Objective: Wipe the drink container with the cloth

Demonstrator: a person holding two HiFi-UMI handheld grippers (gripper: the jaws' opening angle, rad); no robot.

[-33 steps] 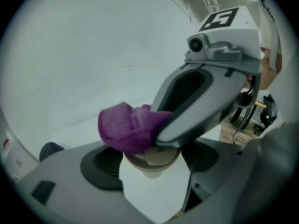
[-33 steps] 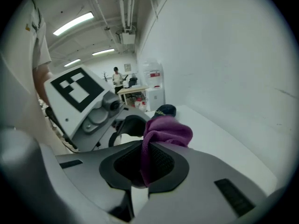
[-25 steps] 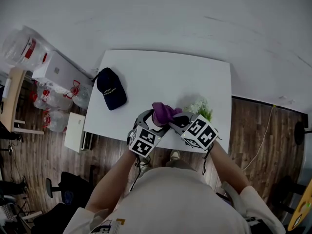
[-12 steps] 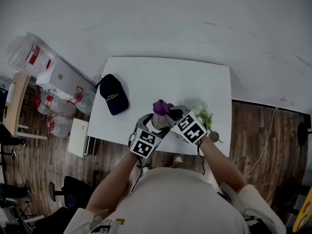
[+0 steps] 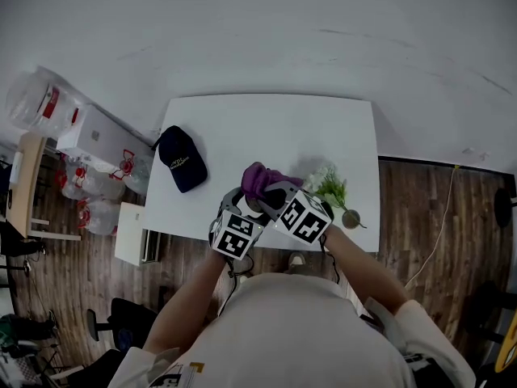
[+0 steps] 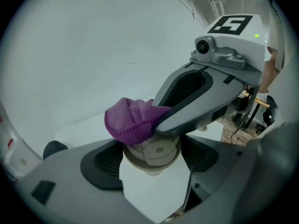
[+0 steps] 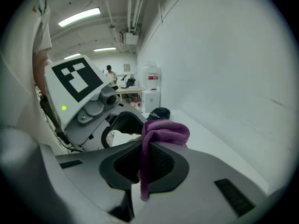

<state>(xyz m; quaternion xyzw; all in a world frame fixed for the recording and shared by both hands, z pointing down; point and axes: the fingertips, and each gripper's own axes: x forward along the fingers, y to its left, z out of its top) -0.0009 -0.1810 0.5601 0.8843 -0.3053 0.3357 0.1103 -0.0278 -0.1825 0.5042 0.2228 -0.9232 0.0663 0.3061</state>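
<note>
L tongs (image 6: 150, 164) clamped on drink container (image 6: 158, 149); R tongs (image 7: 142, 167) pinching purple cloth (image 7: 164, 132), cloth pressed on container top, above counter (image 5: 266, 128).

Head view looks steeply down on the table (image 5: 242, 128); gripper views, close above its near edge, share the cloth (image 5: 257, 179)

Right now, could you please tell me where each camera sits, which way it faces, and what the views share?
Head view: on the person's head, facing steeply down at the white table; shows forearms, left hand-held gripper and right hand-held gripper.
Left gripper view: rides the left hand-held gripper, looking along its own jaws, clamped on the drink container.
Right gripper view: rides the right hand-held gripper, looking along its own jaws, shut on the purple cloth.
Shared: all three show the cloth.
</note>
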